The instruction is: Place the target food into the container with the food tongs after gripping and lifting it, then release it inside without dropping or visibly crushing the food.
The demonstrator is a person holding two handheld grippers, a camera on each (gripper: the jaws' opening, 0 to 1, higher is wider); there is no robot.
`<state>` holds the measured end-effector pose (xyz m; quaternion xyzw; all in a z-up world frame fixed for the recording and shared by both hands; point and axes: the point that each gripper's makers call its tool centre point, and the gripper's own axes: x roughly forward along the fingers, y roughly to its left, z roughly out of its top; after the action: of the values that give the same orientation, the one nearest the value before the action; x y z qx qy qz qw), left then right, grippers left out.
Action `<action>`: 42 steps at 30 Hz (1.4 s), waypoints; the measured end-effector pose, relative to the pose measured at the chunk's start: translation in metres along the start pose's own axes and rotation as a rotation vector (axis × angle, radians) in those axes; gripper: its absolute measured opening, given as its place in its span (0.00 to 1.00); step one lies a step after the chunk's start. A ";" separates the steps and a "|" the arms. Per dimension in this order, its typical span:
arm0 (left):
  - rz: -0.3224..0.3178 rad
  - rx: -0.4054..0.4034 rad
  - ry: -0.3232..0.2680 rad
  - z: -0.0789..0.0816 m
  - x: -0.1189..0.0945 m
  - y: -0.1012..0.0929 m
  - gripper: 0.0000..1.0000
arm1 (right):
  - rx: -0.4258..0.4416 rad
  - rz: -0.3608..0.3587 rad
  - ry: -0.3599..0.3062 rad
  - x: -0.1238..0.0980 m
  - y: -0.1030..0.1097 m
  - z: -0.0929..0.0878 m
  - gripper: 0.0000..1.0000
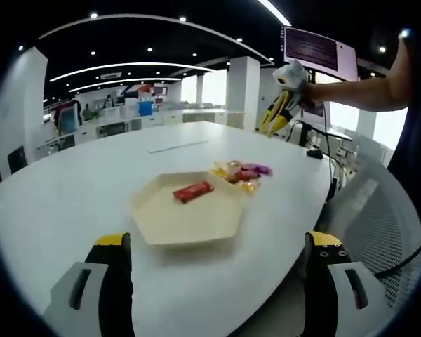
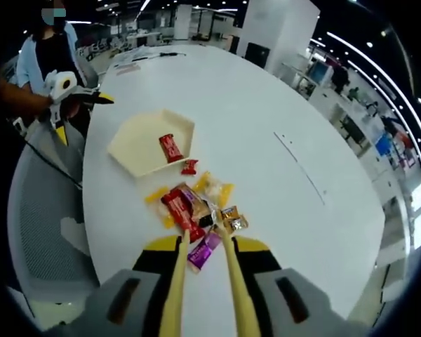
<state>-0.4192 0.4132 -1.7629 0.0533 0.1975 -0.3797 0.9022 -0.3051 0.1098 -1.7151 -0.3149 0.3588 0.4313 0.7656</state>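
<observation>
A cream hexagonal tray [image 1: 196, 225] [image 2: 137, 137] lies on the white table with one red wrapped bar [image 1: 193, 191] [image 2: 170, 147] inside it. Beyond the tray sits a pile of wrapped sweets [image 1: 242, 172] [image 2: 196, 203]. A small red sweet [image 2: 190, 166] lies just outside the tray's rim. My right gripper [image 2: 205, 246] [image 1: 288, 84] is shut on yellow food tongs [image 2: 233, 281]. The tong tips stand apart over the near end of the pile, either side of a purple sweet [image 2: 205, 250]. My left gripper [image 1: 217, 242] [image 2: 64, 91] is open and holds nothing, short of the tray.
A grey mesh chair [image 1: 379, 210] [image 2: 42, 210] stands at the table's curved edge by the person holding the grippers. A thin white strip [image 1: 177, 146] [image 2: 302, 168] lies farther out on the table. Desks, pillars and a wall screen [image 1: 319, 49] fill the background.
</observation>
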 end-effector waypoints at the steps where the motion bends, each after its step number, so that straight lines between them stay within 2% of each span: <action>1: 0.001 0.001 0.002 0.000 0.000 0.001 1.00 | 0.000 0.000 0.000 0.000 0.000 0.000 0.27; 10: 0.007 -0.004 0.001 -0.001 0.000 0.002 1.00 | 0.014 -0.003 0.001 0.004 -0.004 -0.002 0.27; 16: 0.008 -0.007 0.002 -0.001 0.000 0.002 1.00 | 0.023 -0.009 0.014 0.013 -0.005 -0.010 0.27; 27: 0.009 -0.005 0.005 -0.001 0.001 0.003 1.00 | 0.076 -0.014 0.030 0.037 -0.005 -0.031 0.27; 38: 0.013 -0.010 0.007 -0.002 0.000 0.003 1.00 | 0.122 -0.015 0.035 0.055 -0.007 -0.038 0.28; 42: 0.017 -0.014 0.006 -0.002 0.000 0.005 1.00 | 0.178 -0.003 0.042 0.063 -0.008 -0.044 0.28</action>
<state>-0.4168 0.4172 -1.7651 0.0498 0.2025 -0.3706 0.9051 -0.2868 0.0985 -1.7896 -0.2553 0.4112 0.3897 0.7835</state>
